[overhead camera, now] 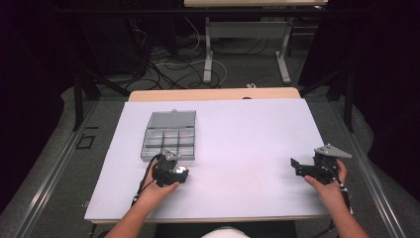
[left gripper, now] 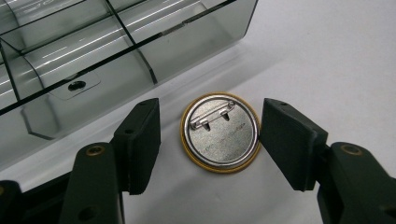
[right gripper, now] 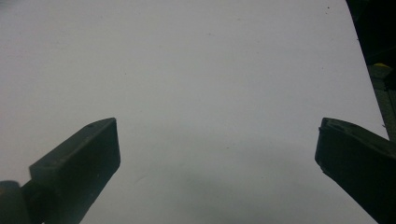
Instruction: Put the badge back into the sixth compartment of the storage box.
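Badge [left gripper: 220, 133] lies pin-up between the left gripper [left gripper: 210, 140]'s parted jaws (right gripper [right gripper: 217, 158] gapes idle), so squeezing its rim squarely should lift it cleanly.

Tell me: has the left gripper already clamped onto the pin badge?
No, the left gripper stands open, with a visible gap between each jaw and the pin badge lying pin-side up on the table.

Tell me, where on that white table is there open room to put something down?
The widest bare stretch of the white table lies between the left gripper and the right gripper, reaching to the far edge. It is crowded at the left: the clear smoky plastic compartment box sits just beyond the open left jaws, which flank a round gold-rimmed metal pin badge lying pin-side up.
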A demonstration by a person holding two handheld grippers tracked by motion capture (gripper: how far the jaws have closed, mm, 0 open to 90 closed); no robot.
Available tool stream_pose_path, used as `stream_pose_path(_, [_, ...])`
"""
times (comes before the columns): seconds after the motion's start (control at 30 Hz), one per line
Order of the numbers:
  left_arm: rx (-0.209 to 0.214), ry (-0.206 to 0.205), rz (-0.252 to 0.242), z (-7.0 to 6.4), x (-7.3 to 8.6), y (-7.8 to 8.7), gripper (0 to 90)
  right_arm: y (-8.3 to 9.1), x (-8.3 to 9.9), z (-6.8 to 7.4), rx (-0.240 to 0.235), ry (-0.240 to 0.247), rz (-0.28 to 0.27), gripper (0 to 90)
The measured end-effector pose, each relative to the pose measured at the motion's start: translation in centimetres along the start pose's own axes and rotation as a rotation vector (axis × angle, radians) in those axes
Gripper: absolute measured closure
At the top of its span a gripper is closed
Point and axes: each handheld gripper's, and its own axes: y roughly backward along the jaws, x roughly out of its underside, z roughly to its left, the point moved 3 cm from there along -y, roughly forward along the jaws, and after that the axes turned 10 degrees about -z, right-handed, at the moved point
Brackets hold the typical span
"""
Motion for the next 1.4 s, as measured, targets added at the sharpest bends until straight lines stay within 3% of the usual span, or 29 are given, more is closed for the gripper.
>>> stream_pose_path(1.03, [0.024, 0.017, 0.017, -0.39, 0.15, -0.16, 39.6, -0.23, 0.03, 0.03, -0.004, -0.007, 0.001, 0.0])
stream_pose_path(1.4, [0.027, -0.002, 0.013, -0.42, 0.14, -0.34, 40.8, -0.26, 0.07, 0.0, -0.006, -0.001, 0.002, 0.1])
